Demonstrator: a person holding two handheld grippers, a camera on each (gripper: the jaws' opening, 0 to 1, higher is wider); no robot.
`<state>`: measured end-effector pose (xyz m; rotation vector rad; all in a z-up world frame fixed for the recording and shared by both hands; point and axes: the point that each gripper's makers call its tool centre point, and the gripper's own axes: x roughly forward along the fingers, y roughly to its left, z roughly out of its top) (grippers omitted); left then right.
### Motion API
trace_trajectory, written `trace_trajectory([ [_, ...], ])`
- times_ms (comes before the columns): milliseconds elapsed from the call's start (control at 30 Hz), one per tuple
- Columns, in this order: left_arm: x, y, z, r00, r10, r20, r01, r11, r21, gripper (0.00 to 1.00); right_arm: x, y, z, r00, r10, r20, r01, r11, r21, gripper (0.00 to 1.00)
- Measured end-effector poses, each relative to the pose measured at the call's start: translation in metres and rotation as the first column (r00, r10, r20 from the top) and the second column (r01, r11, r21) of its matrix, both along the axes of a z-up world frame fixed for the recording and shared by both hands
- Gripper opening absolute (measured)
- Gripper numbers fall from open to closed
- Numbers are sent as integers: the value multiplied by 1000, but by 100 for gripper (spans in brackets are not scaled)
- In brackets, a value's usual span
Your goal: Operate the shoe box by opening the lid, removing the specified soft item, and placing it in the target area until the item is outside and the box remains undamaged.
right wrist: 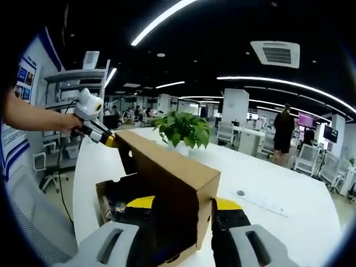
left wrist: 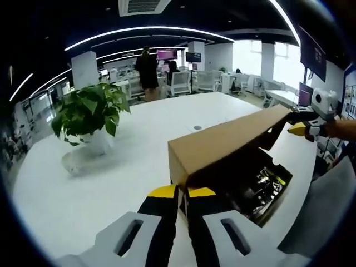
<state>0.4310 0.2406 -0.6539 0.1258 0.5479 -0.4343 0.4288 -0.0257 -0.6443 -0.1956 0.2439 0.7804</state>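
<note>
Shoe box [left wrist: 261, 189] | lid [left wrist: 228, 142] held raised, a claw clamped on each end: left claw [left wrist: 182, 193], right claw [right wrist: 183, 204] | step: opening | next: soft item to be reached.

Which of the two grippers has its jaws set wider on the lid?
The right gripper: its jaws straddle an end of the lid, while the left gripper pinches a corner.

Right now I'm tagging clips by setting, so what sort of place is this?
Most likely an open-plan office: rows of desks with office chairs, wall-mounted screens, and a long white table carrying a potted plant.
</note>
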Motion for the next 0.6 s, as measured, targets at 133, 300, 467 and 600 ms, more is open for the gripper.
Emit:
trace_trajectory([
  [133, 2, 1, 1, 1000, 8, 4, -8, 1000, 2, 2, 4, -3, -10, 1000, -19, -2, 19, 999, -27, 31],
  [300, 4, 1, 2, 1000, 17, 7, -17, 1000, -11, 2, 5, -9, -26, 999, -44, 0, 44, 997, -67, 31],
  [467, 7, 1, 3, 1000, 21, 9, -21, 1000, -24, 2, 7, -17, -48, 998, -61, -22, 59, 993, -106, 30],
  [600, 10, 1, 4, 1000, 20, 13, -20, 999, -25, 2, 8, -21, -62, 996, -79, -43, 73, 989, -125, 27],
])
